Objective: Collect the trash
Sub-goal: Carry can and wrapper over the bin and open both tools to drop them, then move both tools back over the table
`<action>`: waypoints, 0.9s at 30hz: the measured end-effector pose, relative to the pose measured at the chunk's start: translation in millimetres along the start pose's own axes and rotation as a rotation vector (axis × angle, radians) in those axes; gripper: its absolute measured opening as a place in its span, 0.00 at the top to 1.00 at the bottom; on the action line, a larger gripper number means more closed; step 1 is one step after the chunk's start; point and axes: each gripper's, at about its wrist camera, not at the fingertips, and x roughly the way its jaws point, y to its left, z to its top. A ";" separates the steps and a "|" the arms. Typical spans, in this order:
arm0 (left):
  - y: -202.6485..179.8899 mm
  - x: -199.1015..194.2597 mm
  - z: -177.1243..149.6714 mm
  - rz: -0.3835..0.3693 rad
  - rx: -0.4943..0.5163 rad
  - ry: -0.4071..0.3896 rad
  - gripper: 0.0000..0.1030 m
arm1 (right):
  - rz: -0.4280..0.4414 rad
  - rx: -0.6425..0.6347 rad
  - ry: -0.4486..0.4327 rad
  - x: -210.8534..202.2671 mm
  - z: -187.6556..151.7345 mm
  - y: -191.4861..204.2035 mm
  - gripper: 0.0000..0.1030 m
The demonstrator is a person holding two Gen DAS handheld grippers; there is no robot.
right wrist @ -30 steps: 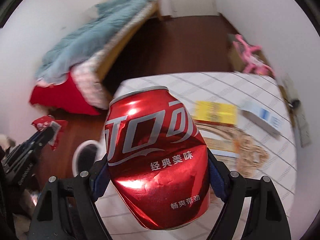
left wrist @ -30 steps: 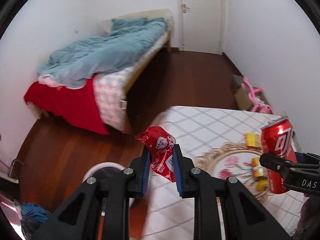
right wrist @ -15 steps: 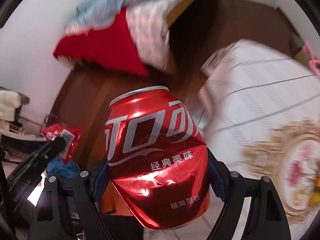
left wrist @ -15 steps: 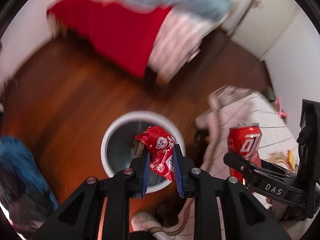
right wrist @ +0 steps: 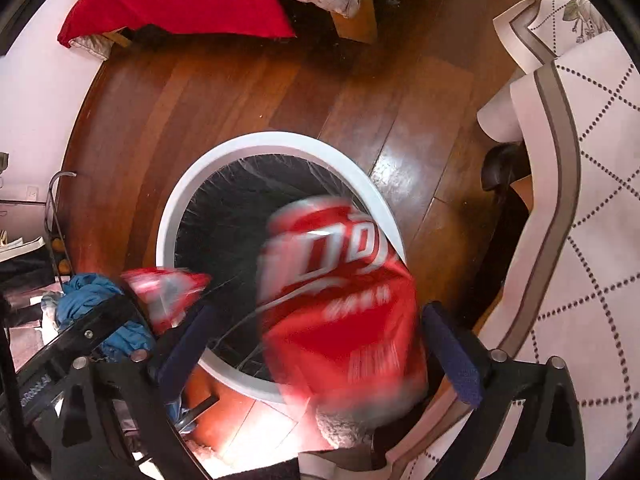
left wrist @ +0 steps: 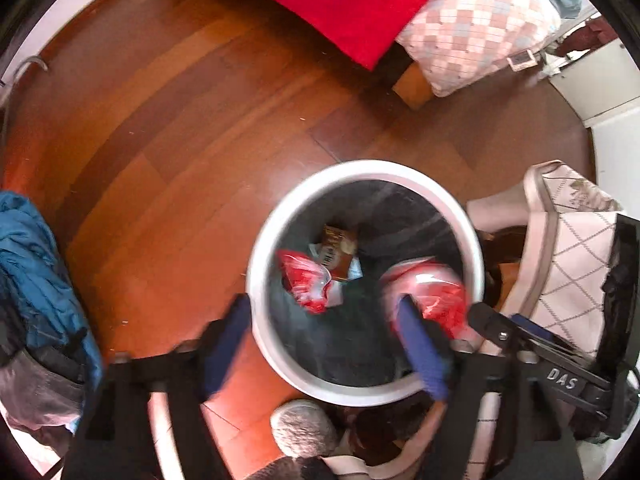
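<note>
A white-rimmed bin (left wrist: 280, 216) with a black liner stands on the wooden floor, also in the right wrist view (right wrist: 256, 144). My left gripper (left wrist: 324, 344) is open above it; the red snack wrapper (left wrist: 308, 280) is loose and blurred over the bin mouth, also seen in the right wrist view (right wrist: 168, 292). My right gripper (right wrist: 316, 356) is open, and the red cola can (right wrist: 340, 304) is blurred between its spread fingers, falling over the bin rim; it also shows in the left wrist view (left wrist: 432, 292). A brown wrapper (left wrist: 338, 248) lies inside the bin.
A bed with red sheet (left wrist: 344, 4) and checked cover (left wrist: 472, 20) stands beyond the bin. A table with a white quilted cloth (right wrist: 568, 208) is on the right. Blue clothes (left wrist: 36, 280) lie at left. A slipper (left wrist: 304, 428) is near the bin.
Both grippers moved over the bin and opened. The snack wrapper and the cola can have left the fingers and are dropping toward the bin.
</note>
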 end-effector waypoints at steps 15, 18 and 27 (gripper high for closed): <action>-82.8 -114.6 -82.5 0.176 0.235 -0.259 0.01 | -0.007 -0.013 -0.181 -143.2 -93.5 -44.6 0.00; -136.0 -131.5 -125.5 0.119 0.323 -0.285 0.01 | -0.008 0.056 -0.240 -188.1 -141.7 -93.6 0.00; -304.9 -89.8 -305.7 -0.020 0.655 -0.212 0.01 | -0.158 0.446 -0.338 -271.5 -325.1 -314.1 0.00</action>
